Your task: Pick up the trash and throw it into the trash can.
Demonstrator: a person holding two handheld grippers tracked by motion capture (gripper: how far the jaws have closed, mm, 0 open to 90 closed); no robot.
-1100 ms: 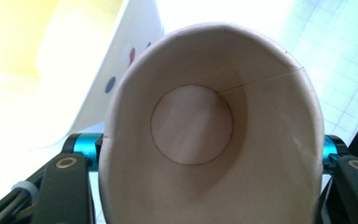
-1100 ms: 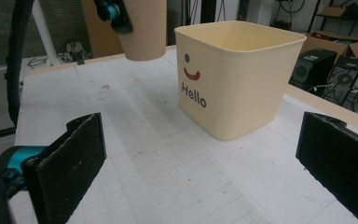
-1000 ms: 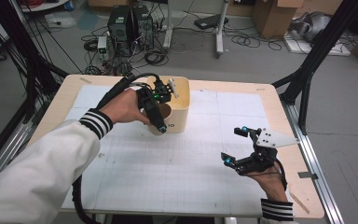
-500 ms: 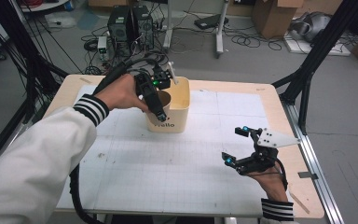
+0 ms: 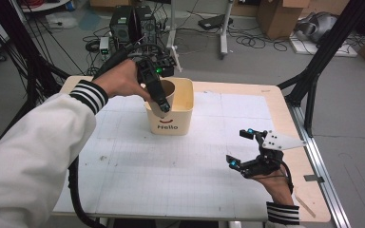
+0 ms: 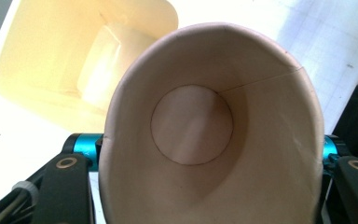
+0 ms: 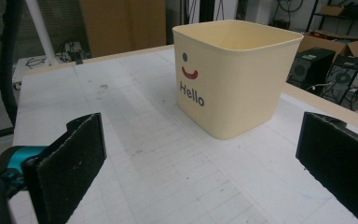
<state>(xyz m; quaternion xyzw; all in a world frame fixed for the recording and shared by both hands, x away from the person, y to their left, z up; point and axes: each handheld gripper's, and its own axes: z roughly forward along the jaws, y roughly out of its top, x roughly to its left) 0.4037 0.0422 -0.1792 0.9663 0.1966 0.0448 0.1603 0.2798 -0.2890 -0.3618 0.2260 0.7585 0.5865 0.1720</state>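
Note:
A brown paper cup (image 5: pixel 167 90) is held over the near-left edge of a cream tub marked "Hello" (image 5: pixel 172 127), with my left gripper (image 5: pixel 162 103) shut on it. In the left gripper view the cup (image 6: pixel 192 126) is squeezed oval between the jaws, its empty inside facing the camera, and the tub (image 6: pixel 46 56) lies open behind it. My right gripper (image 5: pixel 237 147) rests open near the table's front right, apart from the tub. Its wide-spread pads (image 7: pixel 74 158) frame the tub (image 7: pixel 233 84), with nothing between them.
The white gridded mat (image 5: pixel 171 171) covers the wooden table (image 5: pixel 285 118). A black cable (image 5: pixel 76 190) trails off the front left edge. Black frame posts (image 5: pixel 313 90) stand at the right, with computers and boxes on the floor behind.
My left gripper has lifted the cup up and back, from in front of the tub to over its rim. The right gripper has stayed put.

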